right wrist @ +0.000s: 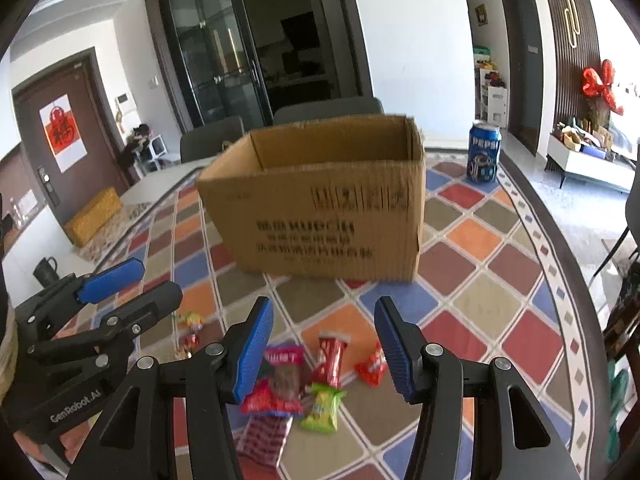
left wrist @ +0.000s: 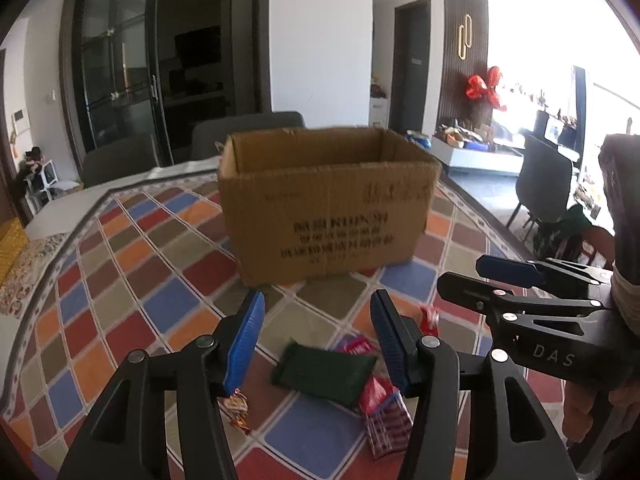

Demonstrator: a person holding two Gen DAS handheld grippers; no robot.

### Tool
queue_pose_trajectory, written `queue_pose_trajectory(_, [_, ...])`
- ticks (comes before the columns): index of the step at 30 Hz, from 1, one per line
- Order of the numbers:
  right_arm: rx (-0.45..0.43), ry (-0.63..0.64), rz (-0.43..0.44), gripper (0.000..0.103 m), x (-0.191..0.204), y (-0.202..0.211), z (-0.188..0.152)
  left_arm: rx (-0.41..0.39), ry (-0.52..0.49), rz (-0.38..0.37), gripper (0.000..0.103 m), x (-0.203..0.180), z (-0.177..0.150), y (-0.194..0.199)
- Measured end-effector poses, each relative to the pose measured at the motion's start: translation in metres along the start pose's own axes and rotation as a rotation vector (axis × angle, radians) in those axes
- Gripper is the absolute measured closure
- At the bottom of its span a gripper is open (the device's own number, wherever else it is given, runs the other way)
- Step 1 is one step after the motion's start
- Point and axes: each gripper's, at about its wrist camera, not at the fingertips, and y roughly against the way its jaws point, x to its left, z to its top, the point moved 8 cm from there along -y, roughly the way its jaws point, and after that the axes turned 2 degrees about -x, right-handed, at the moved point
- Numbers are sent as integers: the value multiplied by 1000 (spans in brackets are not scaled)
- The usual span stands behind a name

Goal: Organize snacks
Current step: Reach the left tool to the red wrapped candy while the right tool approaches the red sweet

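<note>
Two pairs of tongs hang over a scatter of snack packets on the bench, both partly open and holding nothing.

In the left wrist view, the left tongs (left wrist: 318, 340) frame a dark green packet (left wrist: 322, 372), which lies low and centre just beyond the blue pads, apart from them. Its long axis runs from the left of the frame down toward the lower right, roughly crosswise to the tongs' line. A red checked packet (left wrist: 386, 420) lies at its lower right end; whether they touch I cannot tell. The right tongs (left wrist: 508, 276) enter from the right edge.

In the right wrist view, the right tongs (right wrist: 324, 344) have a red stick-shaped packet (right wrist: 332, 356) between the pads' lines, its long axis pointing up the frame toward the cardboard box (right wrist: 320, 208). A light green packet (right wrist: 322, 408) sits just below it, and a small red packet (right wrist: 372, 366) to its right.

The box stands open-topped in mid-frame, beyond all the snacks. My judgement: each tongs is nearer its own packet, and the green one would want a wrist turn or a grip across its short side.
</note>
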Motion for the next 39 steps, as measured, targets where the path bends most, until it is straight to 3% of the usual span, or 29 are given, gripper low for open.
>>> queue_pose_trajectory(11, [103, -72, -49, 51, -29, -19, -43, 96, -55, -148, 50, -34, -22, -43])
queue_pose_trajectory(18, [154, -142, -33, 62, -45, -42, -58, 174, -59, -238, 62, -53, -31, -70])
queue_pose_trajectory(27, [159, -221, 7, 66, -57, -56, -63, 246, -61, -272, 74, -65, -38, -95])
queue_pose_trajectory(39, [153, -270, 5, 68, -71, -59, -60, 308, -50, -249, 79, -71, -46, -122])
